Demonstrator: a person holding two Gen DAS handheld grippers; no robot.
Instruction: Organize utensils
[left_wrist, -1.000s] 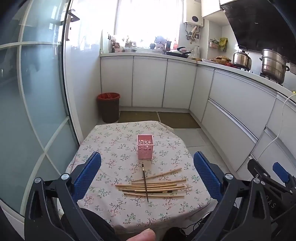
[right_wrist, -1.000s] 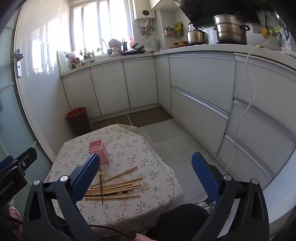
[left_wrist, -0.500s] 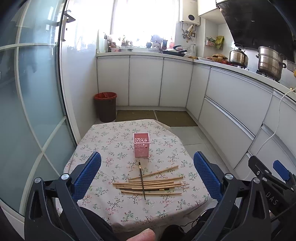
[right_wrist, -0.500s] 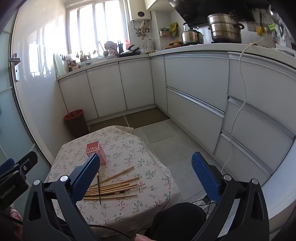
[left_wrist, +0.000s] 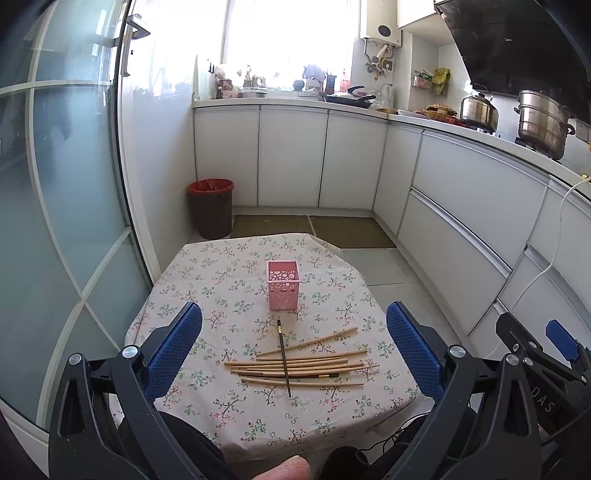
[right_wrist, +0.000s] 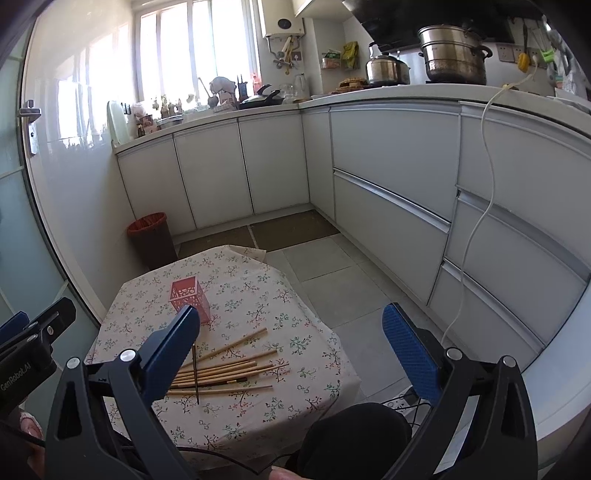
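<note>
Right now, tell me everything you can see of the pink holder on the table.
The pink holder is a small square, open-topped cup that looks like plastic, its walls pierced with round cut-out holes. It stands upright near the middle of the floral tablecloth, just beyond the pile of chopsticks. It looks empty from here, though its bottom is not visible. Nothing touches it; the dark chopstick points toward it but stops short. Both grippers are well clear of it.

- I see white cabinets (left_wrist: 291, 158) running along two walls under a pale counter.
- Bright daylight pours through the window (right_wrist: 192, 48) above it.
- A frosted glass door (left_wrist: 62, 206) stands on the left.
- A red-lined bin (left_wrist: 211, 206) sits on the grey tiled floor (right_wrist: 332, 280).
</note>
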